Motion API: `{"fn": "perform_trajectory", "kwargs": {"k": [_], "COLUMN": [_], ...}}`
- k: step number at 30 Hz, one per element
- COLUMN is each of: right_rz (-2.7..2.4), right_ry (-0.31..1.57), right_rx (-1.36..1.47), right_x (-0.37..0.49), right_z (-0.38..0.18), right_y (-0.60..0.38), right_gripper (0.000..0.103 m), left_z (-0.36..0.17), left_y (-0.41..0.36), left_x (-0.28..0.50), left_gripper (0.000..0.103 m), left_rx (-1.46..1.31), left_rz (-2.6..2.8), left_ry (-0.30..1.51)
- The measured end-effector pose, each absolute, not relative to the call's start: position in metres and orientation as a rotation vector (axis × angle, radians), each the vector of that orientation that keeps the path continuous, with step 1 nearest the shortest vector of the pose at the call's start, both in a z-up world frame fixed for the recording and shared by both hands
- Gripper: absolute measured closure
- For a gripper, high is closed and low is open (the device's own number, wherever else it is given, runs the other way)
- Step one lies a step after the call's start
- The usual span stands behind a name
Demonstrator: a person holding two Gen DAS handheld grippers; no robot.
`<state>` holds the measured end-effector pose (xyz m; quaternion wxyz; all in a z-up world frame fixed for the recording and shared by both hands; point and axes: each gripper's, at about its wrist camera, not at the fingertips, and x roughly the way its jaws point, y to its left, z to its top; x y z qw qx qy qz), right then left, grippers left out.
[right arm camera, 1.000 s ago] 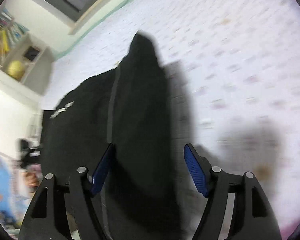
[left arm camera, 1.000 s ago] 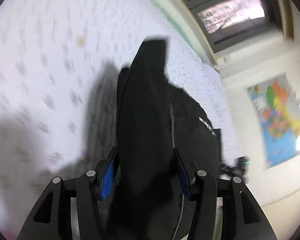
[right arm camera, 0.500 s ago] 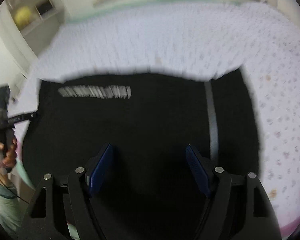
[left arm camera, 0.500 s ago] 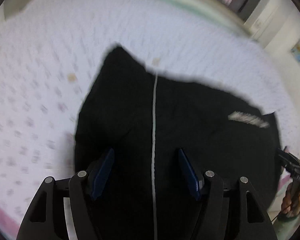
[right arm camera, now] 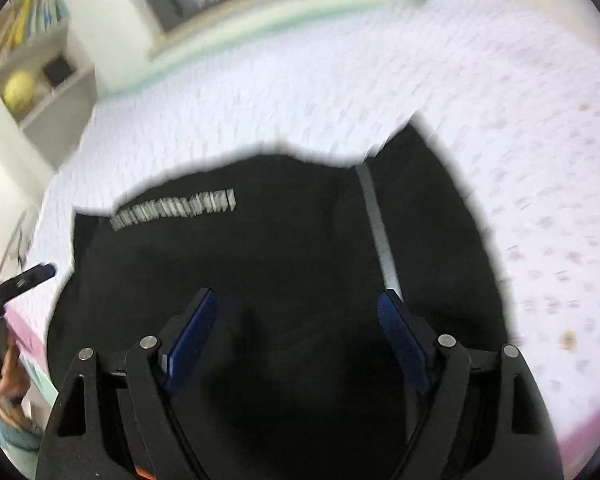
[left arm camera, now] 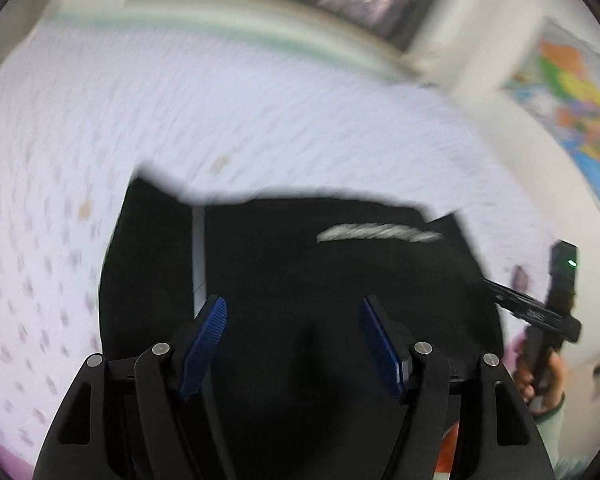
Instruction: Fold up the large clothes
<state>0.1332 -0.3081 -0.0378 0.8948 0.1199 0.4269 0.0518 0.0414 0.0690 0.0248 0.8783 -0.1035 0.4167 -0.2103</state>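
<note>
Lying spread out now on the white patterned bed sheet [left arm camera: 260, 100]: the black garment [left arm camera: 300, 248], folded into a broad block, grey stripe [left arm camera: 198, 248] running away from the camera on the left wrist view and white lettering [left arm camera: 376, 234] facing up near the far edge. No longer hanging in a narrow bundle, as it was a second ago, when both pairs of tongs were pinching it up off the bed.

Standing apart over the cloth: the left gripper [left arm camera: 293, 302], blue pads clear of the fabric on either side, nothing clamped. Widening at this moment: the right gripper [right arm camera: 296, 294], jaws opening with only the flat garment lying below and between them, pads not pressing on it. Half a second ago, both were already loosened above the cloth, but lower and closer to it. Now pulling up and back, with more of the sheet showing around the garment's outline.

Judging from this: a fold just being laid down and let go, with the garment resting on the near part of the bed. Probably still needing another fold, the block looking wide for a finished one, though blur is hiding the edges and any creases.

Showing at the picture edges: a person's hand [right arm camera: 4, 364] gripping the other tool's handle, a wall map [left arm camera: 572, 92], and a shelf [right arm camera: 40, 92] beyond the bed.
</note>
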Motion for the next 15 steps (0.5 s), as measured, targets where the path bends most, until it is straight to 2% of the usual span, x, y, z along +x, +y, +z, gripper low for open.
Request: {"fn": "perform_trajectory", "kwargs": {"k": [3,6,12,15], "right_rz": [0.107,0.146,0.213,0.191], "right_ry": [0.775,0.689,0.580,0.534], "right_rx": [0.271,0.279,0.168,0.118], "right_x": [0.107,0.082,0.058,0.051], "right_z": [0.007,0.050,0.130,0.162], "right_y": [-0.306,-0.308,-0.266,-0.245], "right_gripper": [0.018,0.014,0.012,0.001], "left_z": [0.080,0.125,0.192,0.218], "left_y": [0.052,0.031,0.001,-0.011], "left_x": [0.007,-0.025,-0.070,-0.088], "left_gripper": [0.031,0.024,0.024,0.021], "left_rx": [-0.109,-0.060,0.023,0.048], "left_rz": [-0.433,-0.404,-0.371,-0.357], "left_ry": [0.728,0.590,0.414,0.348]}}
